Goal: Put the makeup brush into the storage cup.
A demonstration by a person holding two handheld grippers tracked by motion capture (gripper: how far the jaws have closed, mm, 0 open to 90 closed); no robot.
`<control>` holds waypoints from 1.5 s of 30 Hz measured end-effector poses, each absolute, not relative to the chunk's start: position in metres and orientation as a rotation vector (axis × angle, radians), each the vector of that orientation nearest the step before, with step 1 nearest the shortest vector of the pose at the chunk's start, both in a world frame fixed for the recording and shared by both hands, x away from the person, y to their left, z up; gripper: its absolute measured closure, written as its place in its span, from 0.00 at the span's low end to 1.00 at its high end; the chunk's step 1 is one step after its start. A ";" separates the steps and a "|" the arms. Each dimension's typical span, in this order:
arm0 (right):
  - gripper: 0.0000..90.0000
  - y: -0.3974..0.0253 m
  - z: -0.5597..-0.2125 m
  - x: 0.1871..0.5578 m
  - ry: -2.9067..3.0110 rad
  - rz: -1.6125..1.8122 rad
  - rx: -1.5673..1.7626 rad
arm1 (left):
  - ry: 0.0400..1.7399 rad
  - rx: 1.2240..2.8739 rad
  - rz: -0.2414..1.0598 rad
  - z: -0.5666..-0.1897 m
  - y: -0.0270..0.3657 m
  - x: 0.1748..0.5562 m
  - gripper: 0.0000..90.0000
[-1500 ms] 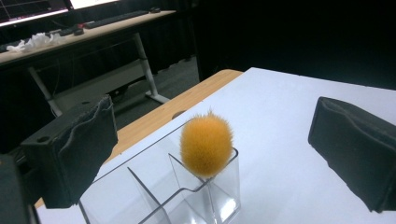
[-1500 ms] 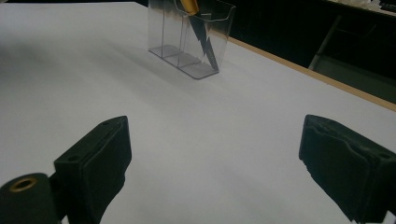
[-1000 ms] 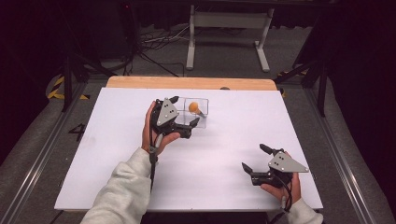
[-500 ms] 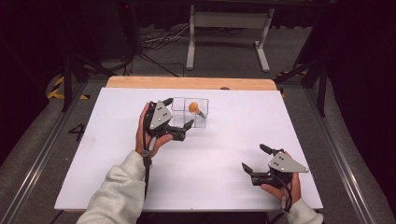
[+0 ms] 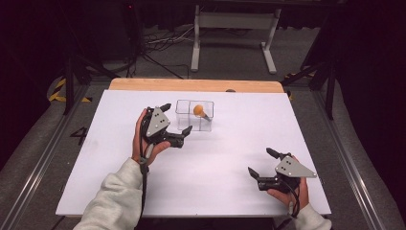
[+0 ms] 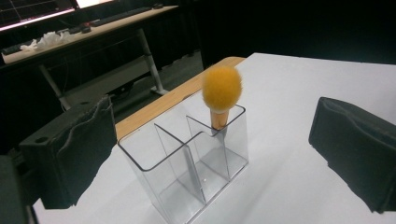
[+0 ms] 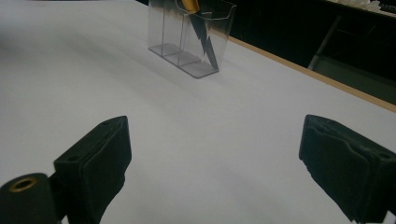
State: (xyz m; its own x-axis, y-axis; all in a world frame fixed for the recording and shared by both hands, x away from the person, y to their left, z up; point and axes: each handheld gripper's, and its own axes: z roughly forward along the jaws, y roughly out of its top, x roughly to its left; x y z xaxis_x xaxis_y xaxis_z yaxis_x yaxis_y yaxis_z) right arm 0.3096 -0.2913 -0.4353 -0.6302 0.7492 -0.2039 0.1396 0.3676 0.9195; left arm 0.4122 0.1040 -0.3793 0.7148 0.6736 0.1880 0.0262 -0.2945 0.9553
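Brush seated in organizer, both hands free

Brush (image 6: 221, 91), orange fluffy head up, stands tilted in one of the smaller compartments of the clear organizer (image 5: 194, 115), handle down inside. Organizer sits on the white tabletop (image 5: 215, 167), toward its far edge.

Left hand-held gripper (image 5: 175, 118) hovers just beside the organizer, on its left side; jaws spread wide, nothing between them. Right hand-held gripper (image 5: 261, 162) rests well apart from the organizer, near the tabletop's front right; jaws also wide, empty.

Judgement: placing step looks finished, left hand in the release-and-clear phase. If so, next move calls for pulling the left hand straight away from the organizer without brushing its wall, which looks light and easy to tip.
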 end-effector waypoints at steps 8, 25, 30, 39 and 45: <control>0.11 -0.292 -0.435 0.310 2.011 1.265 0.768 | 0.560 1.784 0.699 -0.382 0.116 0.406 0.02; 0.11 -0.288 -0.434 0.309 2.013 1.262 0.763 | 0.581 1.789 0.714 -0.387 0.145 0.395 0.02; 0.11 -0.288 -0.434 0.309 2.015 1.262 0.765 | 0.587 1.783 0.708 -0.389 0.152 0.392 0.02; 0.11 -0.288 -0.434 0.309 2.011 1.265 0.764 | 0.593 1.803 0.721 -0.394 0.163 0.386 0.02; 0.11 -0.288 -0.434 0.309 2.012 1.264 0.765 | 0.595 1.812 0.727 -0.398 0.169 0.380 0.03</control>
